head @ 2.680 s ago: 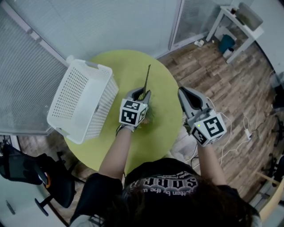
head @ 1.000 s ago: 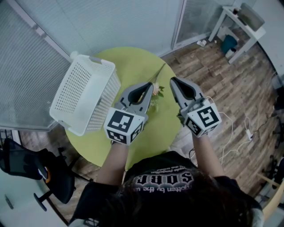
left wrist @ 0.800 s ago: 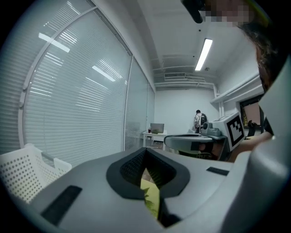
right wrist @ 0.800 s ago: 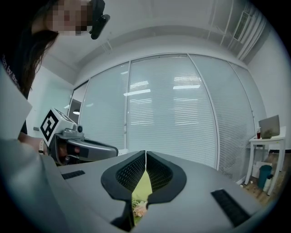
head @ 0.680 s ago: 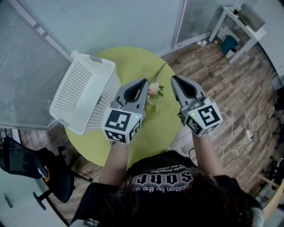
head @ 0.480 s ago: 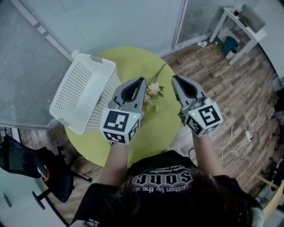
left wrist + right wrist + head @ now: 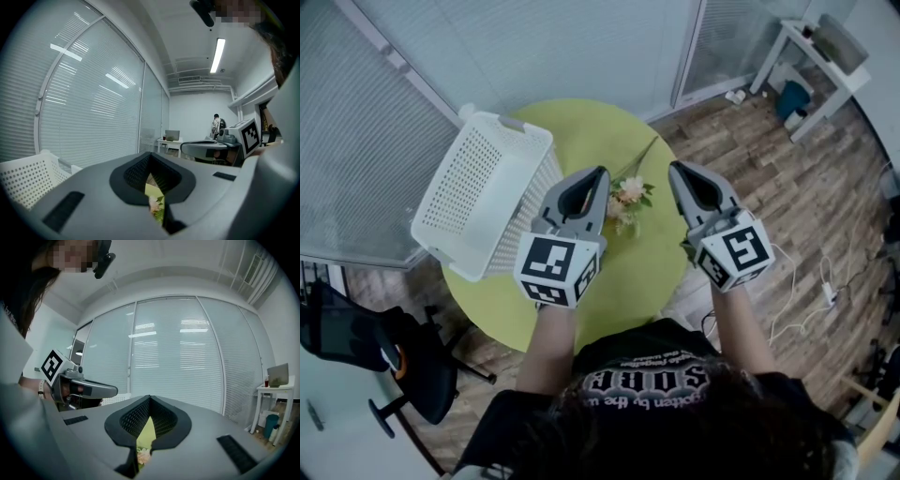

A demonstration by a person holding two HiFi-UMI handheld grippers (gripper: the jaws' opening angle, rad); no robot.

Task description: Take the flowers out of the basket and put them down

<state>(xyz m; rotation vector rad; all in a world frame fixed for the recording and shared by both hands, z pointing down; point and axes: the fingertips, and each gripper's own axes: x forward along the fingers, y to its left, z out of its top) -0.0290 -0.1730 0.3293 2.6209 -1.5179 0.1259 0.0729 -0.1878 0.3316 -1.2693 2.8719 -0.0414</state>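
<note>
A small bunch of pale pink flowers (image 7: 627,192) with green leaves and a thin stem lies on the round green table (image 7: 581,131), apart from both grippers. The white perforated basket (image 7: 483,202) rests tilted at the table's left side. My left gripper (image 7: 600,172) hovers just left of the flowers, shut and holding nothing. My right gripper (image 7: 677,167) hangs to their right, also shut and empty. In the left gripper view the flowers (image 7: 154,202) show through the gap below the closed jaws. In the right gripper view the flowers (image 7: 143,455) show the same way.
Glass walls with blinds stand behind the table. A white desk (image 7: 817,45) is at the far right, cables (image 7: 818,281) trail on the wooden floor, and a black office chair (image 7: 356,347) stands at the lower left. A person (image 7: 217,125) stands far off.
The left gripper, which held the stem upright over the table in the oldest frame, has let go and drawn back. The flowers now lie on the table. The right gripper has stayed put.
</note>
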